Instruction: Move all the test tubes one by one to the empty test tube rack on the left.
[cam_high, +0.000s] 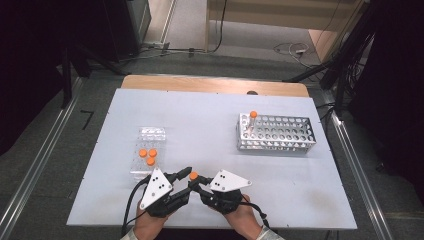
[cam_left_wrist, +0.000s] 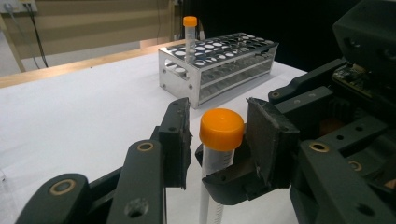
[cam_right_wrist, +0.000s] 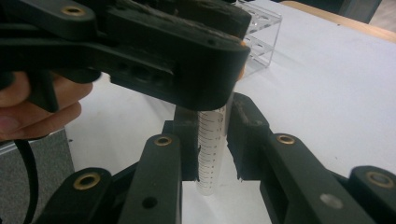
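Keep the right hand-held gripper (cam_right_wrist: 212, 135) clamped on the graduated tube (cam_right_wrist: 210, 156), upright over the near middle of the bench (cam_high: 200, 115). Bring the left hand-held gripper (cam_left_wrist: 220, 122), open with a sliver of gap either side, squarely onto the orange cap (cam_left_wrist: 222, 131) (pads level and full on, not nipping the rim) before any twist. Avoid tilting the tube meanwhile.

Around: grey floor (cam_high: 45, 150), dark at both sides, cables beyond. White bench top, plain and flat. Metal rack (cam_high: 285, 134) at the far right with one capped tube (cam_high: 252, 121); clear rack (cam_high: 151, 134) at the left with three more (cam_high: 148, 155).
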